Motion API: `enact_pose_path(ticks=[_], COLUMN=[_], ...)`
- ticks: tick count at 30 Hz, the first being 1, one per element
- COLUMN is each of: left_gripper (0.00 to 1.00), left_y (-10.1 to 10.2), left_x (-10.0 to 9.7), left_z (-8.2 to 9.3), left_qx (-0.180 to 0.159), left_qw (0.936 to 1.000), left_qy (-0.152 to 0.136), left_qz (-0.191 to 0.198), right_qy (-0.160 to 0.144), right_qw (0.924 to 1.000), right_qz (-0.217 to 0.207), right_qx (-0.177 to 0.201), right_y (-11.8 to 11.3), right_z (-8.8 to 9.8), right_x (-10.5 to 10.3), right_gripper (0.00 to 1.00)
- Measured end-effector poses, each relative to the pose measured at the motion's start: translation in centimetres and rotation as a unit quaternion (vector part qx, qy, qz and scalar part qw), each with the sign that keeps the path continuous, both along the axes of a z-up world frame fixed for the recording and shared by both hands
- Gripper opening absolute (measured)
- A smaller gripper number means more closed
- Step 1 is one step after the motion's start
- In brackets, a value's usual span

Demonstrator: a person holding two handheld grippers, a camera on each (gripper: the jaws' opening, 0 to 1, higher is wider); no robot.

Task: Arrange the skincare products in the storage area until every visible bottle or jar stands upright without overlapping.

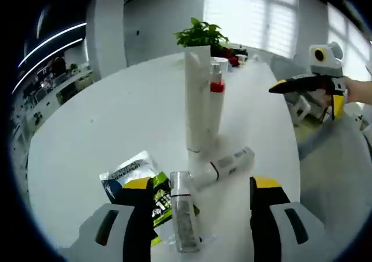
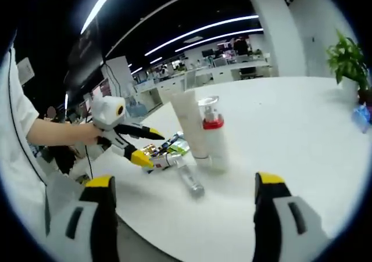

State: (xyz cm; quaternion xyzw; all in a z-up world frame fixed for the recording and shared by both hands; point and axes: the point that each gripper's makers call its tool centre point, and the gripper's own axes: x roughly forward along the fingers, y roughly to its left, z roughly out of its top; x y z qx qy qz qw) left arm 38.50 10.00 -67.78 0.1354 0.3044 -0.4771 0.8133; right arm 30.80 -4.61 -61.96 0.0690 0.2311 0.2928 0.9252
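left gripper view: left gripper (image 1: 197,201) is spread wide around a clear bottle (image 1: 183,215) lying low centre, white bottle (image 1: 228,162) lying behind it. right gripper (image 2: 183,207) is wide too, holding nothing. clumsy grab could roll it into the upright tube (image 1: 196,99).
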Motion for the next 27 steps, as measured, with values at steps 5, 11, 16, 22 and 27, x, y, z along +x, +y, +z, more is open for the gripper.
enact_pose_path(ticks=[5, 11, 16, 22, 27], left_gripper=[0.69, 0.74, 0.78, 0.81, 0.83], left_y=[2.1, 5.1, 7.4, 9.5, 11.3], left_x=[-1.1, -2.7, -3.7, -4.4, -5.3], left_z=[-0.3, -0.6, -0.6, 0.1, 0.5], left_qx=[0.002, 0.009, 0.016, 0.0, 0.007], left_qw=[0.9994, 0.9967, 0.9926, 0.9854, 0.9805], left_qy=[0.003, -0.001, 0.001, 0.001, -0.009], left_qz=[0.033, 0.08, 0.121, 0.17, 0.196], right_qy=[0.0, -0.001, -0.003, -0.002, -0.003], right_qw=[1.0, 0.9999, 0.9999, 0.9998, 0.9999], right_qz=[0.006, 0.01, 0.014, 0.017, 0.016], right_qx=[-0.002, -0.002, -0.003, -0.006, -0.006], right_y=[0.2, 0.4, 0.5, 0.4, 0.2], right_z=[0.1, 0.2, 0.3, 0.4, 0.5], right_x=[-0.5, -0.9, -1.2, -1.6, -1.9], right_gripper=[0.99, 0.99, 0.99, 0.99, 0.99])
